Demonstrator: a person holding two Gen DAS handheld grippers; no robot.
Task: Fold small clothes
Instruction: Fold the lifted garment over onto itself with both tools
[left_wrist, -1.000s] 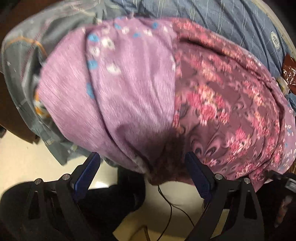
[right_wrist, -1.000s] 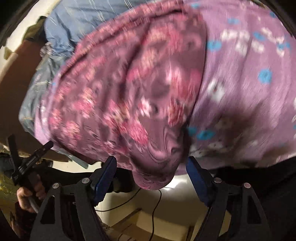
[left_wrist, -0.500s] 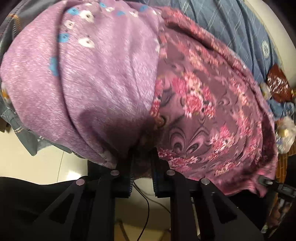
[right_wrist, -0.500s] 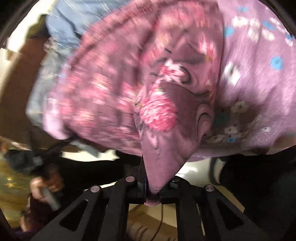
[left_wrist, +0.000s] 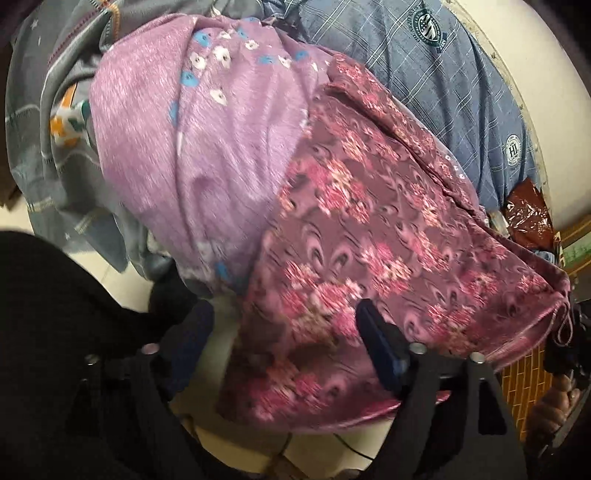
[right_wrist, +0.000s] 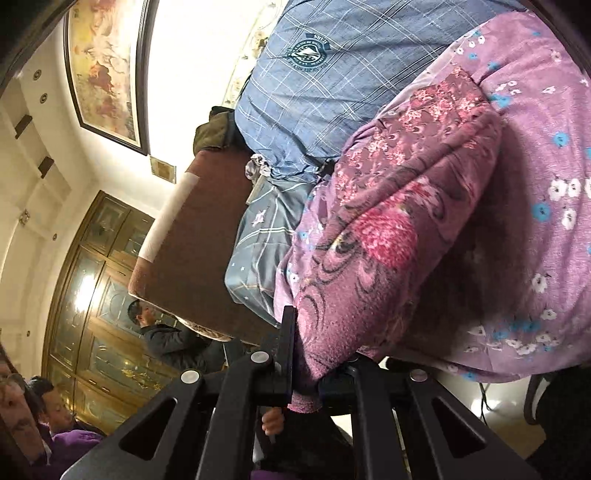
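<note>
A purple fleece garment with pink flowers (left_wrist: 369, 236) lies over a lilac cloth with blue and white flowers (left_wrist: 207, 122) on the bed edge. My left gripper (left_wrist: 284, 343) is open; the floral fleece hangs loose between its fingers. My right gripper (right_wrist: 306, 373) is shut on a corner of the floral fleece (right_wrist: 369, 266) and holds it off the bed, beside the lilac cloth (right_wrist: 535, 147).
A blue checked quilt (left_wrist: 443, 85) lies behind the clothes, also in the right wrist view (right_wrist: 314, 92). A grey garment (left_wrist: 55, 155) sits at left. A brown bed frame (right_wrist: 192, 236), a wooden cabinet (right_wrist: 92, 295) and people (right_wrist: 162, 339) are at left.
My left gripper was open, shut on the fleece edge half a second ago, and has now opened. My right gripper shut on the fleece corner and has lifted and turned with it.
</note>
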